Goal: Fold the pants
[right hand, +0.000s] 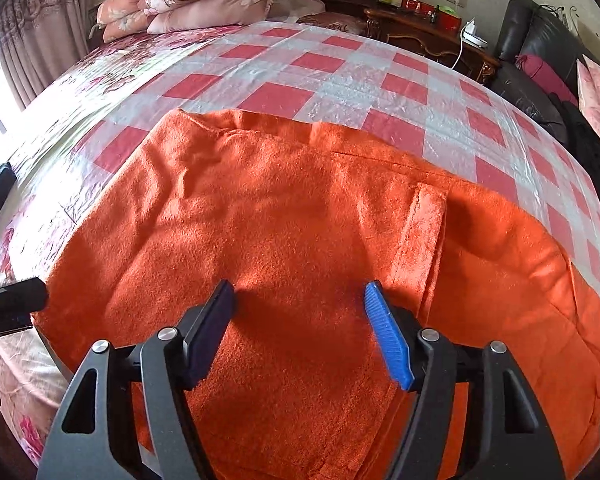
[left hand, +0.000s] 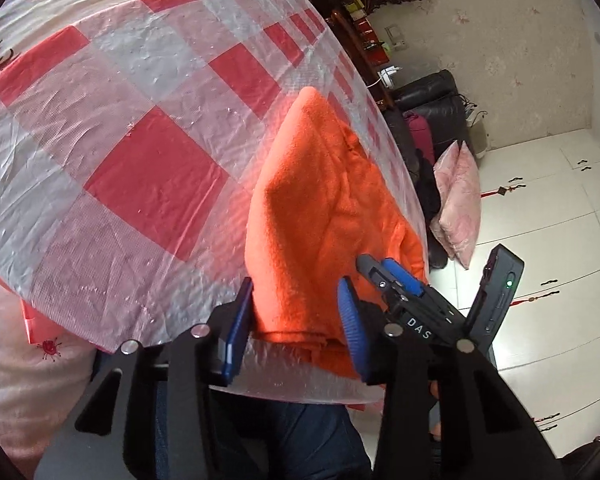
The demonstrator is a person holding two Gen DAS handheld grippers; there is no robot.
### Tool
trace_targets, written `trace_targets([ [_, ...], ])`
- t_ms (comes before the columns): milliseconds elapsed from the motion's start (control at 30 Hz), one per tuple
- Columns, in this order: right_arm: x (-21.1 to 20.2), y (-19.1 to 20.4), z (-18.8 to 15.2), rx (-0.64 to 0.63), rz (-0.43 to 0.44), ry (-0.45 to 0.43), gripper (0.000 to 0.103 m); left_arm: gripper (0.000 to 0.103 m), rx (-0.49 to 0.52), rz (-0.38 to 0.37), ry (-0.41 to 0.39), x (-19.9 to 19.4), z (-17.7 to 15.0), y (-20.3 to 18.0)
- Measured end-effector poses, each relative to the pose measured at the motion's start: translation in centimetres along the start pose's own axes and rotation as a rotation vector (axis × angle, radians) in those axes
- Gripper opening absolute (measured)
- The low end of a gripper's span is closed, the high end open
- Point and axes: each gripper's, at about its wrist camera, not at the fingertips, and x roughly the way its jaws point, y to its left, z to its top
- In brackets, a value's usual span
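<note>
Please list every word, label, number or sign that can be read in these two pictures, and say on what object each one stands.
"DAS": white letters on the black body of the right gripper, seen in the left wrist view.
Boxes on the wooden nightstand: their print is too small to read.
Nothing else is readable.

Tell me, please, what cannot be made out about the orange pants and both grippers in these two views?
- Right wrist view: the orange pants run off the bottom edge; near hem cut off.
- Left wrist view: right gripper seen end-on; jaw gap unclear.
- Left wrist view: left gripper straddles the pants' edge; contact unclear.
</note>
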Motion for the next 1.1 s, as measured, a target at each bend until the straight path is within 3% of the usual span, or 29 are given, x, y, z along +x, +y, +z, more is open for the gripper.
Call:
trace_targets([
  [33,0.1,-0.1,0.0,0.001,-0.001,0.000,0.067,0.025,-0.008,0.021,-0.007,0.1,0.0,-0.1],
  [133,0.2,-0.1,0.1,-0.001,0.000,0.005,0.068,0.013,0.029,0.087,-0.040,-0.1,0.0,-0.9],
  [200,0.2,-0.1,0.1,-0.003,0.001,0.008,0.069,0.012,0.124,0.166,-0.072,-0.4,-0.2,-2.8],
  [333,0.2,-0.3,0.7,0.005,0.017,0.036,0.071,0.010,0.396,0.418,-0.149,-0.3,-1.6,-7.7],
  [400,-0.7,-1.2,1.6,0.047,0.084,0.028,0.071,0.010,0.570,0.550,-0.198,0.5,-3.3,-10.5],
  [500,-2.4,-2.8,3.4,0.129,0.180,-0.004,0.082,0.010,0.804,0.681,-0.280,1.8,-6.0,-13.9],
  [567,-3.4,-3.7,5.0,0.186,0.273,-0.014,0.087,0.009,0.883,0.714,-0.305,2.6,-7.0,-15.1],
  [633,-3.5,-3.8,6.3,0.216,0.420,0.017,0.088,0.009,0.961,0.754,-0.320,3.6,-7.8,-15.9],
  [733,-3.0,-2.8,7.7,0.209,0.531,0.079,0.088,0.009,1.052,0.792,-0.330,4.6,-8.9,-16.6],
  [933,-2.6,2.0,10.0,0.018,0.606,0.147,0.089,0.009,1.203,0.787,-0.332,6.0,-10.7,-17.6],
  [1033,-1.6,3.4,10.4,-0.065,0.575,0.174,0.087,0.009,1.271,0.765,-0.335,6.2,-11.5,-18.2],
  [1100,-0.8,3.4,10.1,-0.097,0.519,0.176,0.059,0.009,1.291,0.748,-0.333,6.4,-11.8,-18.6],
])
